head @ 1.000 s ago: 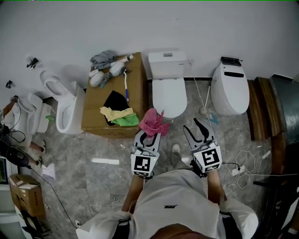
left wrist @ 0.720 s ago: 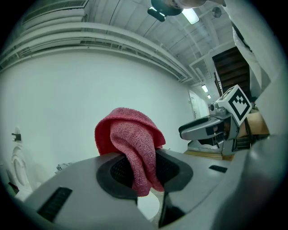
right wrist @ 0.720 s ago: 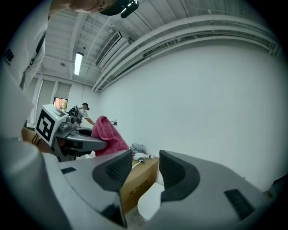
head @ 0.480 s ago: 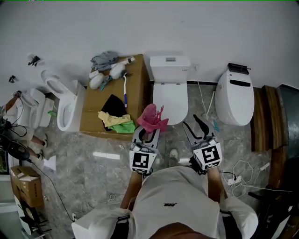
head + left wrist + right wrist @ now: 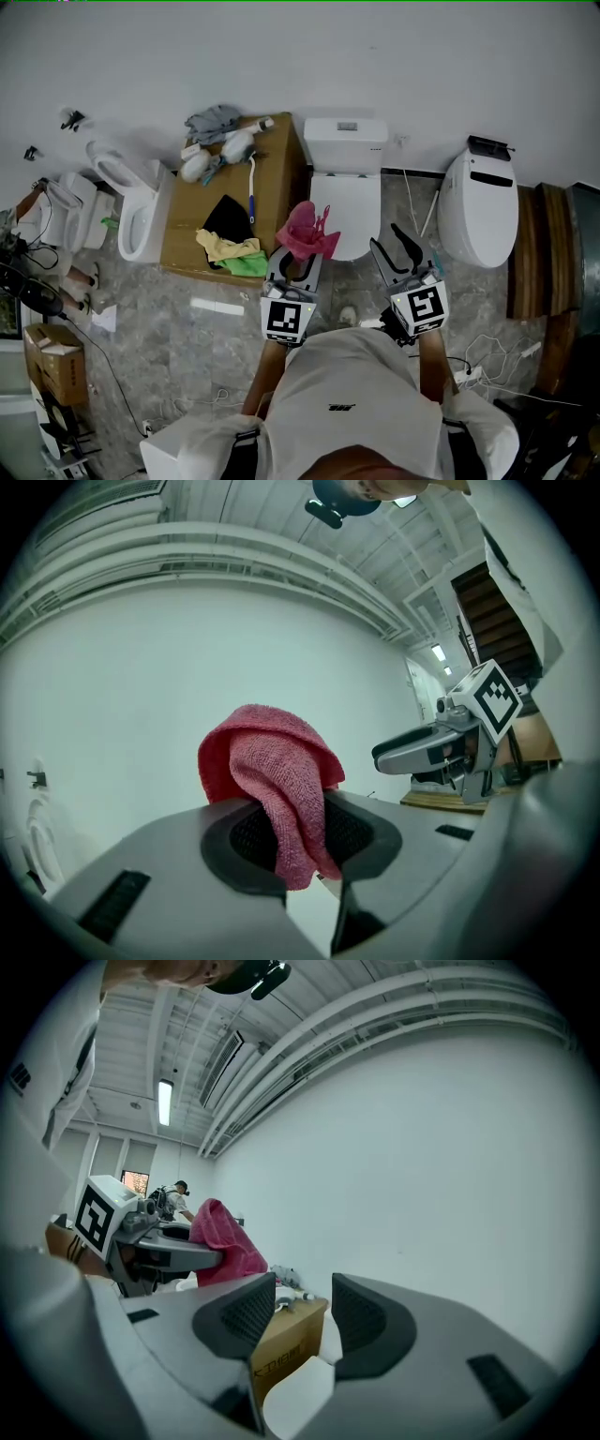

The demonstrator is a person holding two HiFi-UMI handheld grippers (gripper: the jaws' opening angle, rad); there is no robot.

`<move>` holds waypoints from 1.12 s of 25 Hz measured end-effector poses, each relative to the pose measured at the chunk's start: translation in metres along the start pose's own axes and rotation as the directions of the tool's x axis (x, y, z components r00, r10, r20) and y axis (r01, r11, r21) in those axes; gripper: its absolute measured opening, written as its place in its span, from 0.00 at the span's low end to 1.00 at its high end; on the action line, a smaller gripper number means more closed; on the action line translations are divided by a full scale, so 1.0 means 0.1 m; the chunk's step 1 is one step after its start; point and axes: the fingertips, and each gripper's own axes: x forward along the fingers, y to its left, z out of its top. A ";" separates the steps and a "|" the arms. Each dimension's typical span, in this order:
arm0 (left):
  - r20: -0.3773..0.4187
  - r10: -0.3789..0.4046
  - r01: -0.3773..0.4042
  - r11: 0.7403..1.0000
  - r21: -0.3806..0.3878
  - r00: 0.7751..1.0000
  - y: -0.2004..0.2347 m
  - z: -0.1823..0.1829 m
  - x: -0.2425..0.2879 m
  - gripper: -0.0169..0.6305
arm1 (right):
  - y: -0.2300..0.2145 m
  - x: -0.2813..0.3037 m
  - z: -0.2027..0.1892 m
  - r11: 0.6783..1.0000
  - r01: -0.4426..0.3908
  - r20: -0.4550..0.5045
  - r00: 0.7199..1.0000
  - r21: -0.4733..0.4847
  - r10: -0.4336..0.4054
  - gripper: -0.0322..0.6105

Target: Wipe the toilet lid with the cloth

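A white toilet with its lid (image 5: 342, 217) down stands against the wall, tank (image 5: 345, 145) behind it. My left gripper (image 5: 298, 260) is shut on a pink cloth (image 5: 307, 233) that bunches above the jaws, just at the lid's front left edge. In the left gripper view the pink cloth (image 5: 274, 775) hangs between the pads. My right gripper (image 5: 407, 253) is open and holds nothing, in front of the lid's right side. In the right gripper view the right gripper (image 5: 298, 1314) points at a cardboard box (image 5: 286, 1340) and the wall.
A cardboard box (image 5: 187, 225) left of the toilet carries rags, a black cloth and a brush (image 5: 252, 178). Another toilet (image 5: 487, 208) stands at the right, a urinal (image 5: 136, 208) at the left. Cables and a power strip (image 5: 466, 373) lie on the grey floor.
Both grippers and the view have shifted toward the toilet. The pink cloth, held throughout, has come up to the lid's front left edge. The right gripper stays open.
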 end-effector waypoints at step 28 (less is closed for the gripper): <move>-0.044 -0.128 0.127 0.991 -0.039 0.991 0.89 -0.48 1.57 0.19 | -0.90 1.41 -0.30 0.992 0.123 -0.101 0.988 0.039 -0.118 0.36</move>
